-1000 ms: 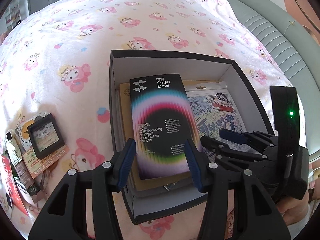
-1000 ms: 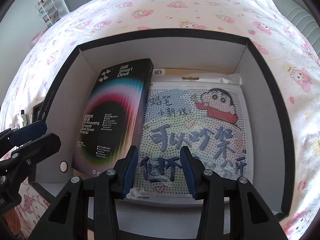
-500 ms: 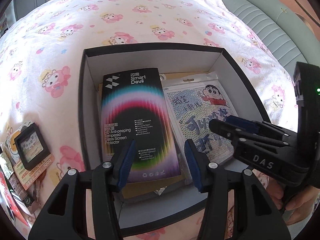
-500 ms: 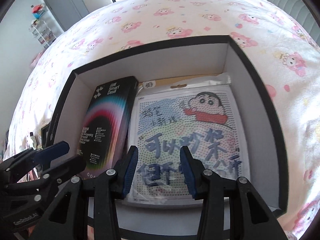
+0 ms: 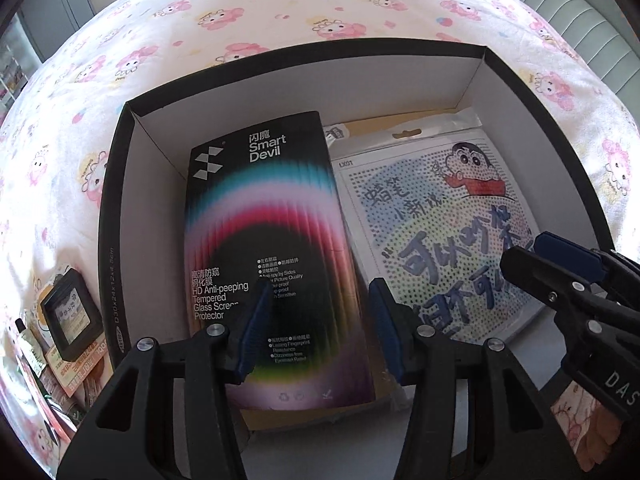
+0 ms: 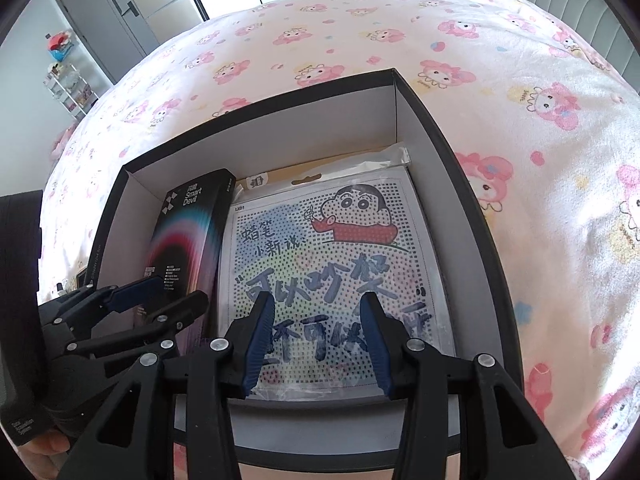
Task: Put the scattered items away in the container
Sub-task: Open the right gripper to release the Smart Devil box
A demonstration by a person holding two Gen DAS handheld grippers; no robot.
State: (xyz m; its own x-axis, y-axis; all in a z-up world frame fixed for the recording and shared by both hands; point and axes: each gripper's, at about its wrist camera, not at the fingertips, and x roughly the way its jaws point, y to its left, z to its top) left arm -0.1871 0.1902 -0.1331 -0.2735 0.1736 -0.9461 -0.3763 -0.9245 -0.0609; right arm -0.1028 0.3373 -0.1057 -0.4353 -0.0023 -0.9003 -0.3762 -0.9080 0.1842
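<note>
**Inspector:** Where do the goods stand?

**Clerk:** The black box (image 5: 110, 216) sits on the pink patterned bedspread (image 6: 540, 128). Inside it, the screen protector pack (image 5: 264, 240) lies at the left, the cartoon bead sheet (image 6: 332, 264) just beside it at the right.

**Inspector:** And the jaws?

**Clerk:** The left gripper (image 5: 316, 328) hangs over the pack, jaws partly open, holding nothing. The right gripper (image 6: 316, 340) hangs over the sheet, likewise parted and empty. A small framed item (image 5: 72, 316) lies outside the box.
</note>
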